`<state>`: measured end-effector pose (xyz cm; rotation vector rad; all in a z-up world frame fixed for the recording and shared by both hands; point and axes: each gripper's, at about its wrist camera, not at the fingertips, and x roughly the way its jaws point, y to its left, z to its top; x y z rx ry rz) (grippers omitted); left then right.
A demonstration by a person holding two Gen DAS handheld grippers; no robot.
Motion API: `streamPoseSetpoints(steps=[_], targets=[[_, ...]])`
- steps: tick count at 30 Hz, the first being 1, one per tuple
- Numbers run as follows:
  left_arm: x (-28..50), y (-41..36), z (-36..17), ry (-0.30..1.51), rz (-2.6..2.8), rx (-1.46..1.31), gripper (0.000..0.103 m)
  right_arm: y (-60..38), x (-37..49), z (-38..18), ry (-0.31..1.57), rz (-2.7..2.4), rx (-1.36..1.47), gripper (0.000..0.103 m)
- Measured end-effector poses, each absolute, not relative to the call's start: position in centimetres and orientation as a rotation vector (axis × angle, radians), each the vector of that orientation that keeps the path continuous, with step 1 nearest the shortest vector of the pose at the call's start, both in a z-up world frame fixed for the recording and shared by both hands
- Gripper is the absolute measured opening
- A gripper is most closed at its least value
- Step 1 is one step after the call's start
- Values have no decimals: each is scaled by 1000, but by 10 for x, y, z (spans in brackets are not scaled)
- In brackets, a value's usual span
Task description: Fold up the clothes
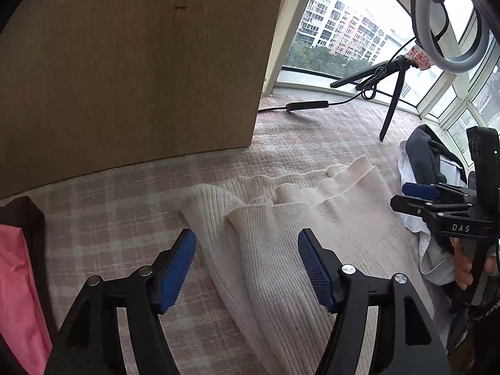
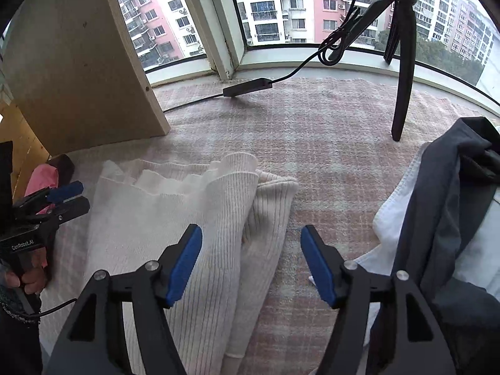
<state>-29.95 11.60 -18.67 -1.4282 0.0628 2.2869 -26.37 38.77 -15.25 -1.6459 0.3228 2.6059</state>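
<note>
A cream ribbed knit garment [image 1: 281,234] lies partly folded on the pink plaid cloth [image 1: 109,218], with its frilled hem toward the window. My left gripper [image 1: 247,243] hovers over its left part, jaws open, blue pads clear of the fabric. In the right wrist view the same garment [image 2: 175,206] lies left of centre, a folded sleeve along its right edge. My right gripper [image 2: 251,237] stands open above that edge, holding nothing. Each gripper shows in the other's view: the right one [image 1: 406,197] at the far right and the left one [image 2: 76,198] at the far left, each held by a hand.
A wooden panel [image 1: 125,78] stands upright at the back left. A pink garment [image 1: 18,281] lies at the left. A pile of dark grey and white clothes [image 2: 453,203] sits to the right. A ring light [image 1: 450,22] on a tripod [image 2: 403,78] stands by the window, its cable [image 2: 247,87] trailing across the cloth.
</note>
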Motion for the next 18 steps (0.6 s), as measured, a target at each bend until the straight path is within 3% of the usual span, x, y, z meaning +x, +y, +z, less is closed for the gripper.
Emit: streamPoseSetpoints(steps=[3,6,10,11,12,14,18], targets=[[-314,126,-201,119,2297,-1490,66,387,-277,-168,286,2563,-1717,66],[-323,129,-213,120,2265,-1513,65,399,-284,-180,429,2584,-1772,67],[-324,131,-217,129,2264,-1482,49,413,-287,-188,629,2621,-1775,69],[-322,132,-216,133,2250,-1462,36,413,-286,-188,662,2636,-1775,63],[-321,132,-214,118,2231,-1453,31,414,-285,-187,698,2656,-1774,47],[-319,130,-210,86,2205,-1437,19,410,-283,-185,726,2696,-1765,31],[-311,115,-185,-48,2174,-1385,16,390,-272,-161,613,2776,-1688,23]])
